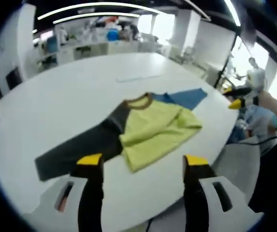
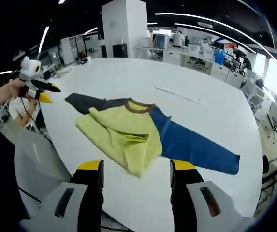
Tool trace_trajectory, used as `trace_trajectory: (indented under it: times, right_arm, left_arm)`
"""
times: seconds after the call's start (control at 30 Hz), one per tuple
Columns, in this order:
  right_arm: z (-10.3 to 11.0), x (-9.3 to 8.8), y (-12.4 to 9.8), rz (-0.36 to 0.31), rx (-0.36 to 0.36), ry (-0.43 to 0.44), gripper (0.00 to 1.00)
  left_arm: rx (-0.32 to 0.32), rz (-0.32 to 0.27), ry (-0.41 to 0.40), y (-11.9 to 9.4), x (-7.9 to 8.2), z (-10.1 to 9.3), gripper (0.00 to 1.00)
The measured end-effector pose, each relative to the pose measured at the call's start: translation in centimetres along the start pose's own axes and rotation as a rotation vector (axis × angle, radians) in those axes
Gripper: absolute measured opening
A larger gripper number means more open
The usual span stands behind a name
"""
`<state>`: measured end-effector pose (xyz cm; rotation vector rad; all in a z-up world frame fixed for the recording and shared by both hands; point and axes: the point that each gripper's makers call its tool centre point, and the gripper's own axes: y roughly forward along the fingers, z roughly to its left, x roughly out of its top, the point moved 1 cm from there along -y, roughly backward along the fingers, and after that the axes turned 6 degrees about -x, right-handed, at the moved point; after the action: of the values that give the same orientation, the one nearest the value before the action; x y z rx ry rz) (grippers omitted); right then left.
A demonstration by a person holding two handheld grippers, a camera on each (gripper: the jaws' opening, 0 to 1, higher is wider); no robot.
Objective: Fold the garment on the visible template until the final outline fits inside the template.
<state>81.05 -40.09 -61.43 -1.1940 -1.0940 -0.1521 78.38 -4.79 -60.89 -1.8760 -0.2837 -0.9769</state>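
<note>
Right gripper view: white round counter (image 2: pixel 128 77) under a shirt (image 2: pixel 128 133) lying mid-surface, long axis sleeve to sleeve, blue sleeve (image 2: pixel 196 147) stretched rightward, dark sleeve (image 2: pixel 87 102) leftward, brown collar (image 2: pixel 138 107) away from camera, yellow body bunched and partly folded. Right gripper (image 2: pixel 136 169) hovering just off the near hem, fingers spread wide, empty. Left gripper view: left gripper (image 1: pixel 142 162) likewise spread wide, holding nothing, near the shirt (image 1: pixel 153 128).
</note>
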Motion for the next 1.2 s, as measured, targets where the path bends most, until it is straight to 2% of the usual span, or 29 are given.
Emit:
trace_trajectory:
  times: [0.3, 0.5, 0.8, 1.07, 1.2]
  right_arm:
    - [0.6, -0.4, -3.9, -0.057, -0.042, 0.07, 0.66]
    - [0.6, -0.9, -5.9, -0.084, -0.064, 0.12, 0.69]
    - [0.6, -1.5, -7.6, -0.106, -0.092, 0.171, 0.8]
    - [0.5, -2.2, -8.4, -0.123, -0.111, 0.223, 0.91]
    - [0.3, -2.3, -8.7, -0.133, -0.125, 0.242, 0.99]
  left_arm:
    - [0.022, -0.054, -0.02, -3.2, -0.5, -1.9, 0.72]
    - [0.042, -0.057, -0.025, -4.6, -1.7, -2.1, 0.77]
    - [0.068, -0.051, -0.03, -6.0, -2.7, -2.2, 0.86]
    - [0.06, -0.068, -0.05, -6.3, -2.9, -2.4, 0.93]
    - [0.053, -0.056, -0.048, -6.3, -3.2, -2.5, 0.96]
